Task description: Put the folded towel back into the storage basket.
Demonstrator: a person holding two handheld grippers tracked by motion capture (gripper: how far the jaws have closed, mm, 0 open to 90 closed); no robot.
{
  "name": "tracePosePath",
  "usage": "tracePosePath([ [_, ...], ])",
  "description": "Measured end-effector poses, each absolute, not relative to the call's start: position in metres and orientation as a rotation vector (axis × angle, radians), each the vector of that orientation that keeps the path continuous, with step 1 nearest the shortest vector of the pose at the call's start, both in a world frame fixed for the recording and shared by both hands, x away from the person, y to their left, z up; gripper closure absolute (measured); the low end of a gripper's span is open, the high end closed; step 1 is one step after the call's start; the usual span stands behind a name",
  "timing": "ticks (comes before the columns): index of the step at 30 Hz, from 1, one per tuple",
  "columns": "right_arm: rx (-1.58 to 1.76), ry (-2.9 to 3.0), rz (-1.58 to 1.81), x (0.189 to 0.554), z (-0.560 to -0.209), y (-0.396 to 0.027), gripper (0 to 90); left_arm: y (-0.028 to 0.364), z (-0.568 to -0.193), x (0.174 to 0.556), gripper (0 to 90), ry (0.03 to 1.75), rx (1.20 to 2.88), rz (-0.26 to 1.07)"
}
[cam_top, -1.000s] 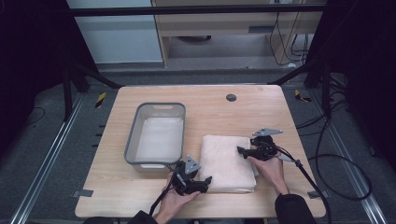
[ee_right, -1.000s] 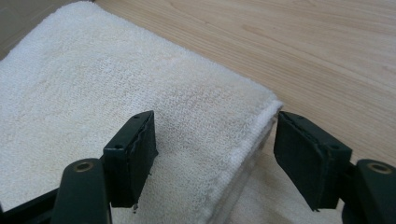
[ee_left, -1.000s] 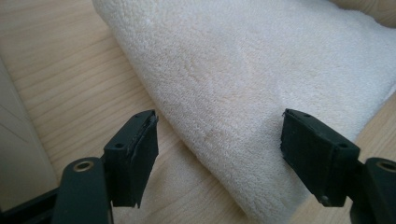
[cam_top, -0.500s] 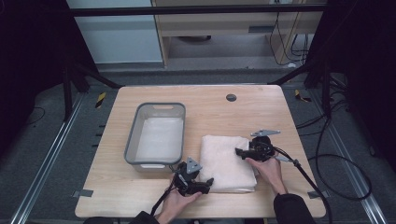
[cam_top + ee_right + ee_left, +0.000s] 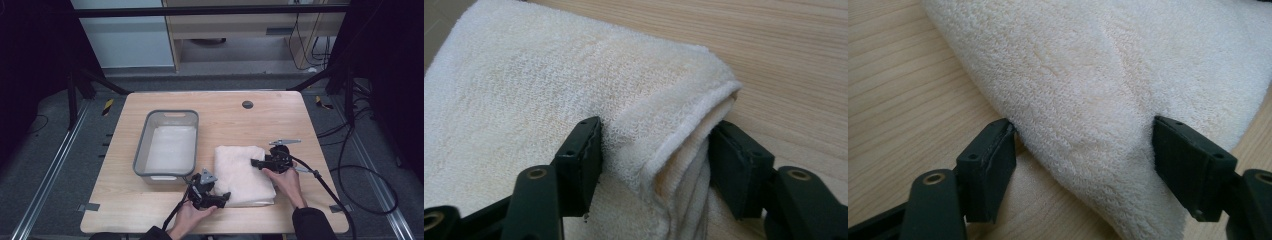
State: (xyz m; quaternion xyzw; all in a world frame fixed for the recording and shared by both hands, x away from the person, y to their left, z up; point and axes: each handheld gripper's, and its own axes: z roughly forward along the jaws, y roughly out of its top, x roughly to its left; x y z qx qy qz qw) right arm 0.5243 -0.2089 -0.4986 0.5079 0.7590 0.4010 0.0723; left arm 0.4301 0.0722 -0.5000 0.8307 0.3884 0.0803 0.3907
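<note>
Towel [image 5: 242, 172], cream and folded into a thick rectangle, is laid on the wooden table [image 5: 260, 120] toward the near edge, just right of a grey plastic bin [image 5: 167, 145] that looks empty apart from a pale bottom. A small dark round spot [image 5: 247, 104] is seen on the tabletop farther back.

Left gripper [image 5: 220, 196] is held by the person's left hand [image 5: 190, 212] at the towel's near left corner. In the left gripper view that corner [image 5: 1108, 165] is straddled by the two black jaws, which are set wide apart, one on each side of the terry cloth and touching or nearly touching it. Nothing looks pinched there, so it's read as open around the corner rather than squeezed.

Right gripper [image 5: 256, 162] is held by the right hand [image 5: 285, 180] at the towel's right edge, pointing left across it. In the right gripper view a folded, rolled-over edge [image 5: 674, 145] with several layers showing is sat between the jaws, which are also spread, with the cloth bunched up in the gap and pressed against both of them. Whether it's actually gripped tight can't be told for sure.

Black cables [image 5: 345, 175] are trailed off to the right, over the table edge and onto the floor.
</note>
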Motion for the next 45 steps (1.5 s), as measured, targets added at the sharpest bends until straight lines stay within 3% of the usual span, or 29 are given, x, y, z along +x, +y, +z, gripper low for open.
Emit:
tracePosePath([
  [13,1.526,2.325,1.265,0.523,-0.496,-0.209,65.6,0.073,-0.498,0.43,47.4,0.975,2.105,0.115],
  [24,1.52,2.326,1.28,0.522,-0.492,-0.209,71.2,0.074,-0.494,0.427,66.1,0.948,2.079,0.117],
  [45,1.427,2.214,1.431,0.496,-0.447,-0.223,71.5,0.081,-0.463,0.414,69.8,0.855,2.01,0.15],
])
